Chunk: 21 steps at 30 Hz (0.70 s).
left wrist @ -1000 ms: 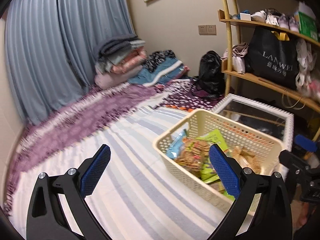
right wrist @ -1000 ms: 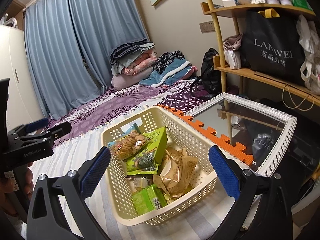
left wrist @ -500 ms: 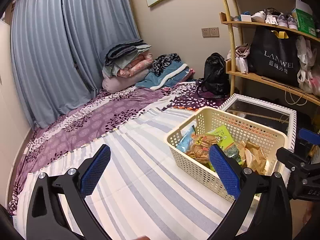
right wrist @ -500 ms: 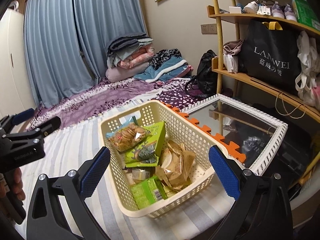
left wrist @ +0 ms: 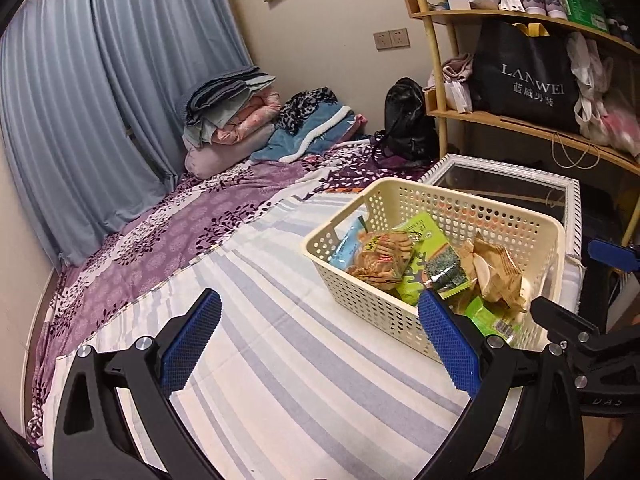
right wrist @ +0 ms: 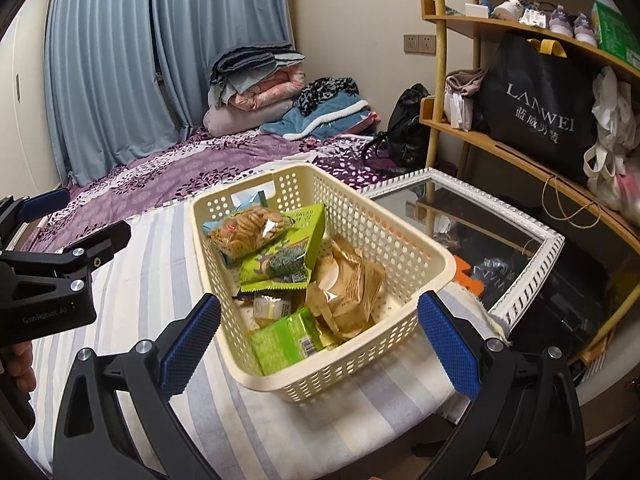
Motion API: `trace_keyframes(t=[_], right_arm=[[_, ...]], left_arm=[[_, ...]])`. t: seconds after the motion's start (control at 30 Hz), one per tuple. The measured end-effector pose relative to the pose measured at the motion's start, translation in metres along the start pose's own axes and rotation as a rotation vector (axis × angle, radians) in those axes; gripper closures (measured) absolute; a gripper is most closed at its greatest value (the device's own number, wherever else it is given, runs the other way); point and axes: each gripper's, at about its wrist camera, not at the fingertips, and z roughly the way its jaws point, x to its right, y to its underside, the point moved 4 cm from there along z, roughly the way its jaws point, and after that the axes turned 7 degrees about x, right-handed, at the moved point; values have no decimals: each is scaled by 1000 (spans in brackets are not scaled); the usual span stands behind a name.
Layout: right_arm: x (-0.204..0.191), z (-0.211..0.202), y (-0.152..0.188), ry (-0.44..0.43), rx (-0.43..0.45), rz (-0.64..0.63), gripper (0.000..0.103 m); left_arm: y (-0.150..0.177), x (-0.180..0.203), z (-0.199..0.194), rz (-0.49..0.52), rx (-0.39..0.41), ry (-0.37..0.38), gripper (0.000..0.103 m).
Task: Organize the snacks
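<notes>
A cream perforated basket stands on the striped bedsheet at the bed's edge; it also shows in the left wrist view. In it lie a cracker bag, a green seaweed pack, tan snack bags and a green packet. My right gripper is open and empty, above and in front of the basket. My left gripper is open and empty over the sheet, left of the basket.
A white-framed glass table stands right of the bed. Wooden shelves hold a black bag and shoes. Folded blankets and a black backpack lie at the far end, by blue curtains.
Both grippers have drawn back and risen, so the basket sits farther away and more in full view. Both stay open and empty.
</notes>
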Motion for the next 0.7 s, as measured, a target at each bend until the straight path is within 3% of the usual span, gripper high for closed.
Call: trace_keyframes(t=[0.7], right_arm=[[-7, 3, 5, -31, -16, -1, 5]], left_arm=[[8, 5, 7, 1, -45, 29, 3]])
